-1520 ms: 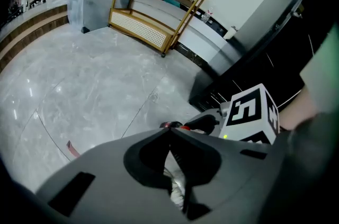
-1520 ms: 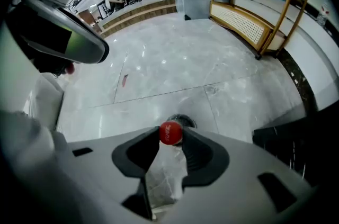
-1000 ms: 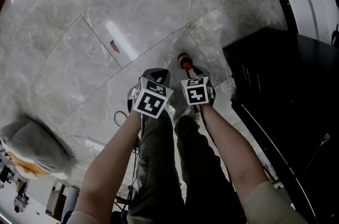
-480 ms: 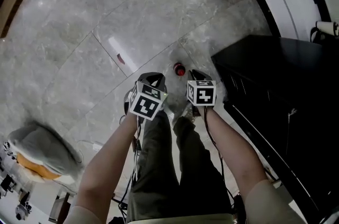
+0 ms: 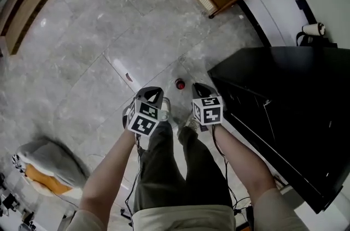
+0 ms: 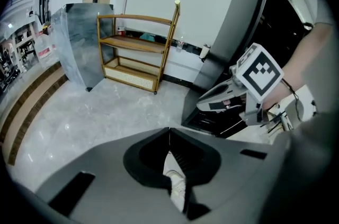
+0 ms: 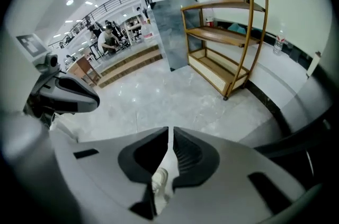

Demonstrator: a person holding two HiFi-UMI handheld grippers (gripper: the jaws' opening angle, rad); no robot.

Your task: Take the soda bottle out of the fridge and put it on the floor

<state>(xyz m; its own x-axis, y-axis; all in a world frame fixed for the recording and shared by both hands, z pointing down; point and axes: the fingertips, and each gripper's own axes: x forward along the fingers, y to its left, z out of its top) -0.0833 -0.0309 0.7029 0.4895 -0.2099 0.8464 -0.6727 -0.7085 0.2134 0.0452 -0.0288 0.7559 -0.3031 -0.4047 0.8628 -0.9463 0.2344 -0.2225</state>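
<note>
Head view: the bottle (image 5: 179, 83) stands on the floor (image 5: 82, 60) near the fridge (image 5: 284, 93), clear of the left gripper (image 5: 150, 93), which is closed and empty. The right gripper (image 5: 201, 88) has just been closing to a narrow slit on nothing. Placement looks done, so any retreat should go straight up, well clear of the cap.

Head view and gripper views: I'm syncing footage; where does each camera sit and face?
Head view: on the head, facing steeply down at floor, bottle, fridge; forearms, legs, left tool, right tool show.
Left gripper view: on the left tool, facing the shelf; a shoe and the right tool show.
Right gripper view: on the right tool, whose empty jaws have just been closing, facing the shelf; left tool shows.
Both gripper views share the shelf.
</note>
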